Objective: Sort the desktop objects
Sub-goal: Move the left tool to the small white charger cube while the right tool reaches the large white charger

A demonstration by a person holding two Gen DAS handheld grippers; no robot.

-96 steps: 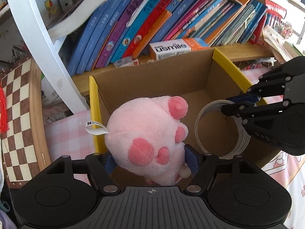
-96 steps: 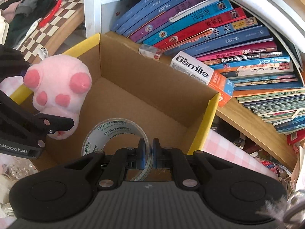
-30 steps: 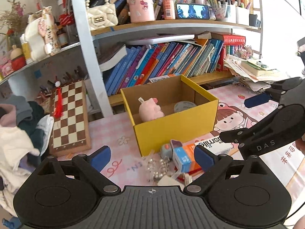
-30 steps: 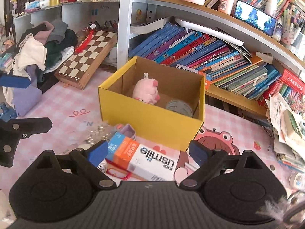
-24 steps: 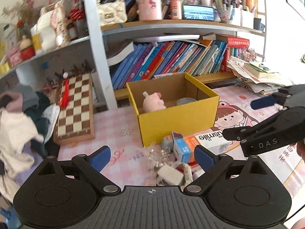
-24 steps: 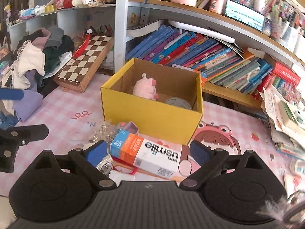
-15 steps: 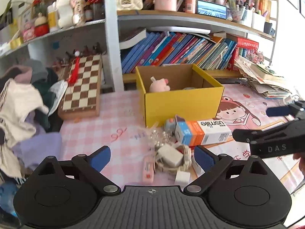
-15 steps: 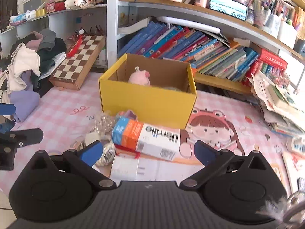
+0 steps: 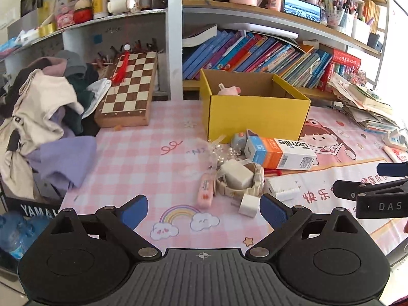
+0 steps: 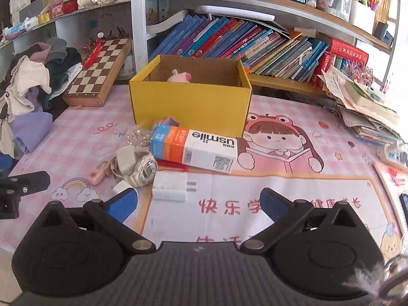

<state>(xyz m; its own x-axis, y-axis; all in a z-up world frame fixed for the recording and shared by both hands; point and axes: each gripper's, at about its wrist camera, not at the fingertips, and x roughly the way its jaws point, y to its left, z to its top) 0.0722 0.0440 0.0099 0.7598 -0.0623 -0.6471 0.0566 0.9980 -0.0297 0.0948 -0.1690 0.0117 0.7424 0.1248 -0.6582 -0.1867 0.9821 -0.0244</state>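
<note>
A yellow cardboard box point(image 9: 257, 117) point(image 10: 191, 104) stands on the pink desk mat with a pink plush toy point(image 9: 228, 90) point(image 10: 179, 77) inside. In front of it lie an orange and white usmile box point(image 9: 279, 153) point(image 10: 193, 148), a white watch point(image 9: 239, 182) point(image 10: 142, 169), white chargers point(image 10: 169, 186) point(image 9: 248, 205), a pink eraser-like item point(image 9: 205, 191) and a bead bag point(image 10: 136, 136). My left gripper point(image 9: 204, 210) is open and empty, well back from the pile. My right gripper point(image 10: 197, 201) is open and empty, just behind the white charger.
A chessboard point(image 9: 127, 89) leans at the back left beside a heap of clothes point(image 9: 38, 112). Shelves of books point(image 10: 242, 43) run behind the box. Stacked papers point(image 10: 364, 112) and a power strip point(image 10: 392, 153) lie at the right.
Both grippers let go of the plush toy and tape roll in the box, opened, and pulled back toward the desk's front. The pile now lies close before them.
</note>
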